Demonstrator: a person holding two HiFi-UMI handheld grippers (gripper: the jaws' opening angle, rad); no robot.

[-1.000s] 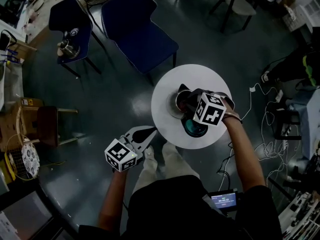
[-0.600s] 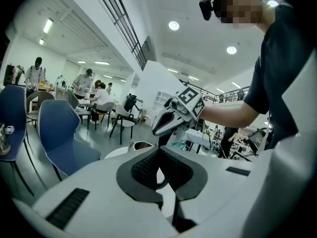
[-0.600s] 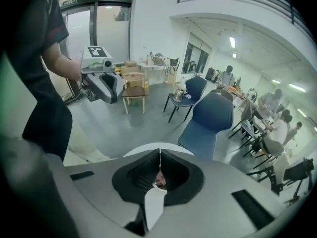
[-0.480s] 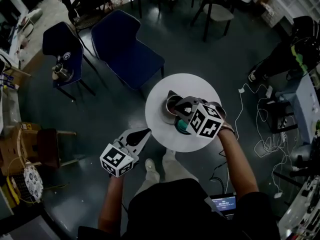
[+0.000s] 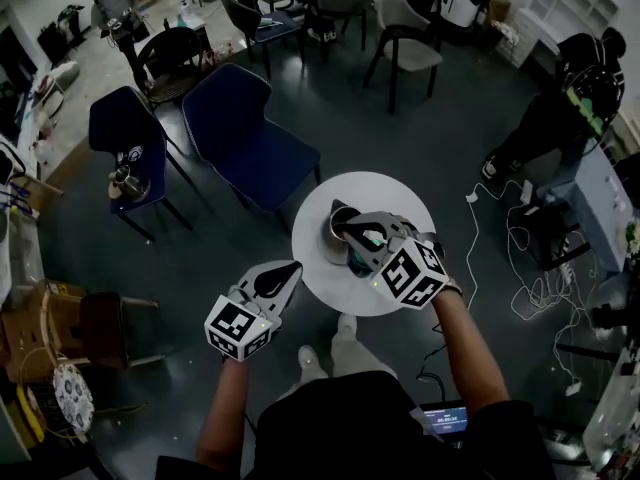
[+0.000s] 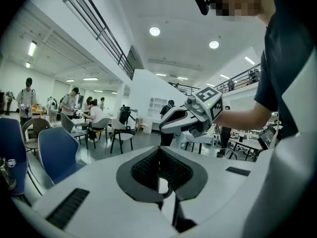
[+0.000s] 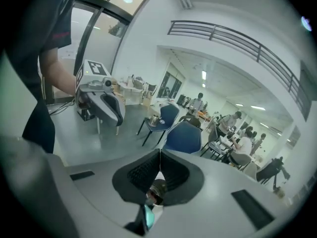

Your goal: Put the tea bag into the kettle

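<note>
Lifted higher than before, the right hand-held gripper, jaws closed, hangs over the kettle.

The right gripper filled the lower half of the frame, its dark ribbed pads pressed together with nothing visible between them. Just beneath them showed a dark round thing and a teal shape. The left gripper hung at upper left. Two blue chairs stood at centre, with a metal pot on the farther one.
</note>
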